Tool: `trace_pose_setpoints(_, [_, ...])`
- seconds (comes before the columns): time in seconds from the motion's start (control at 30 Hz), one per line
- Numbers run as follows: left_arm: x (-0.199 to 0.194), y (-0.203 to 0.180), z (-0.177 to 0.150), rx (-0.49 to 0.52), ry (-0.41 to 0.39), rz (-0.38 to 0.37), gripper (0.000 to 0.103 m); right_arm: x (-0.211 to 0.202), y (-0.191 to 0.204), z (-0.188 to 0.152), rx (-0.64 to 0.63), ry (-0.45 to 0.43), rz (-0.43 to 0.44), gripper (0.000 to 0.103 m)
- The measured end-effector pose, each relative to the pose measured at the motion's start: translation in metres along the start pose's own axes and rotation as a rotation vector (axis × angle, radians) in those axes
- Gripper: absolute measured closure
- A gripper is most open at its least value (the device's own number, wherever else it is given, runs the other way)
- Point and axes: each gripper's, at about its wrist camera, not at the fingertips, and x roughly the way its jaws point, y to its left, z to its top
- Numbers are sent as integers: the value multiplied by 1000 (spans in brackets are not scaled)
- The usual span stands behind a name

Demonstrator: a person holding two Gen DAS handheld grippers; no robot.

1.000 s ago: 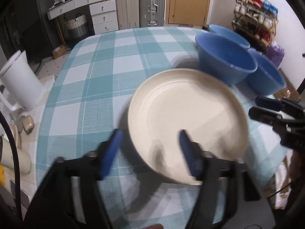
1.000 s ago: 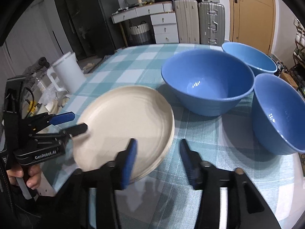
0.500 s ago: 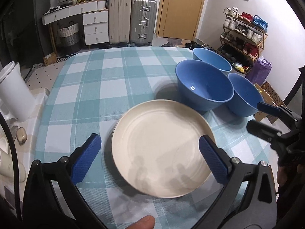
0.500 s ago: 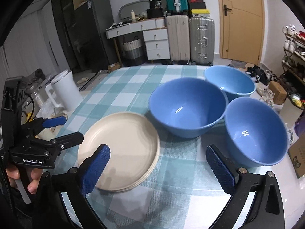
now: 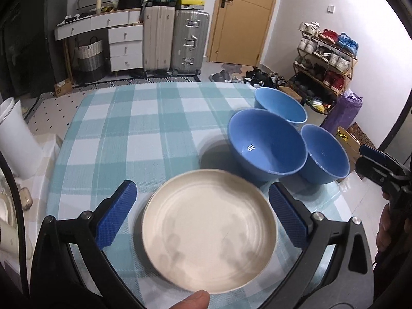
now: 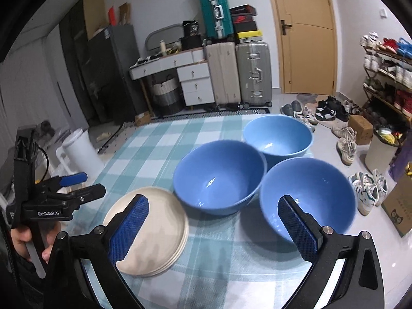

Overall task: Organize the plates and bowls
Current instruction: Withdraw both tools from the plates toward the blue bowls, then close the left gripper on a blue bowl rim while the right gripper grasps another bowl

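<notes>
A: Sitting flat on the checked tablecloth point(image 5: 144, 128), the cream plates point(image 5: 209, 229) lie below and between the blue pads of the left claw point(image 5: 203, 216), touching neither pad.

B: One plate, or several?

A: A stack. From the right wrist view the edges of several plates point(image 6: 152, 234) show, one on another. How many, I cannot tell.

B: And the left claw's jaws?

A: Spread wide, holding nothing. The right claw point(image 6: 219, 228) stands wide too, with nothing between its pads.

B: Where are the bowls?

A: Three blue ones, grouped just beyond the plates. The middle bowl point(image 6: 219, 177) sits ahead of the right claw, just beside the stack. The near bowl point(image 6: 307, 195) is behind that claw's right pad. The far bowl point(image 6: 278, 135) is behind both, close to the table's far edge.

B: Do the bowls touch?

A: They crowd together; whether the rims meet, I cannot tell.

B: Anything else?

A: A white jug point(image 5: 15, 139) stands well off to the left claw's left, and a fingertip point(image 5: 190, 301) shows at the bottom edge.
</notes>
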Motion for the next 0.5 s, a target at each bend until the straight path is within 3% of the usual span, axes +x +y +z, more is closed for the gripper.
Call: trace_pose_setpoints(0.5, [36,-60,77,83,-1,-69,1,-18,-67,45,101,-40,-58,1])
